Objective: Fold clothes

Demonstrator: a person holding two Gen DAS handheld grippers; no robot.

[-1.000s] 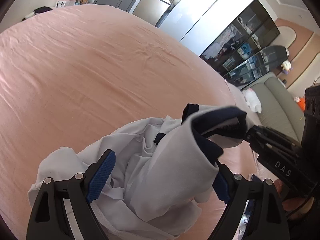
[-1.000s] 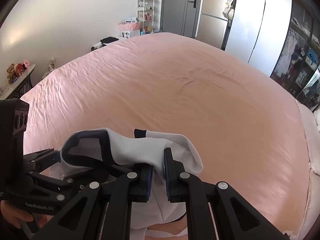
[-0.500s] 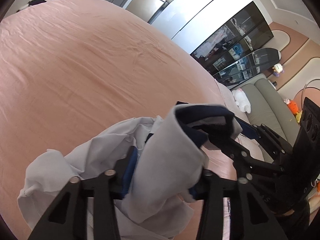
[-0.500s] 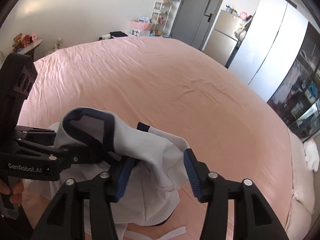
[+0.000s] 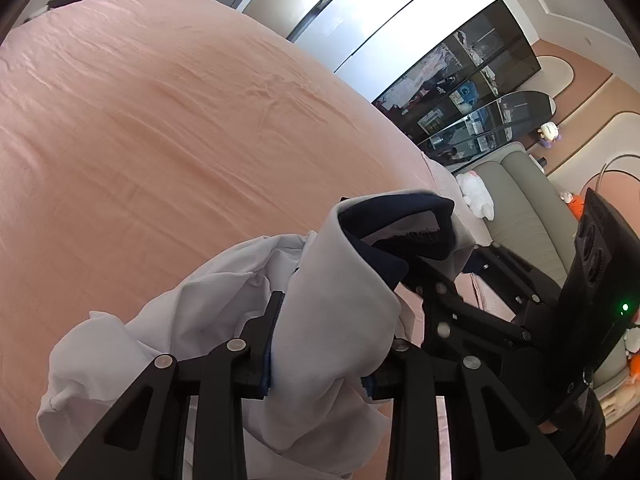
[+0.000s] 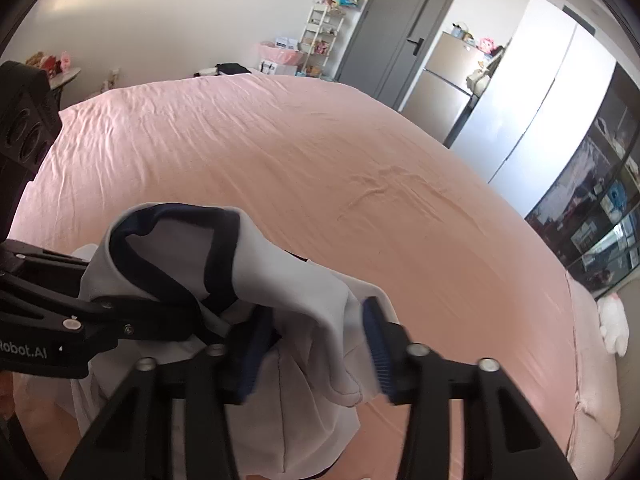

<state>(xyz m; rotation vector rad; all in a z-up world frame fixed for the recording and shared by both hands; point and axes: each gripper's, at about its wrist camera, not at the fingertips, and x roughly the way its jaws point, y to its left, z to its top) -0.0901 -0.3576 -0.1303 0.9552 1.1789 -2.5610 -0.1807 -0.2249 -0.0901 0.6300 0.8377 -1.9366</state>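
Fabric of a white shirt (image 5: pixel 328 320) with a navy collar (image 6: pixel 168 252) fills both our grippers near the front edge of the pink bed (image 5: pixel 160 140). Our left gripper (image 5: pixel 316 364) pinches a thick bunch of it between its fingers. Our right gripper (image 6: pixel 312 352) has its fingers spread, with cloth hanging loosely between them. We judge that the shirt can slip or twist, because only one side grips it, and the bunched layers may fold unevenly when we lay them down.
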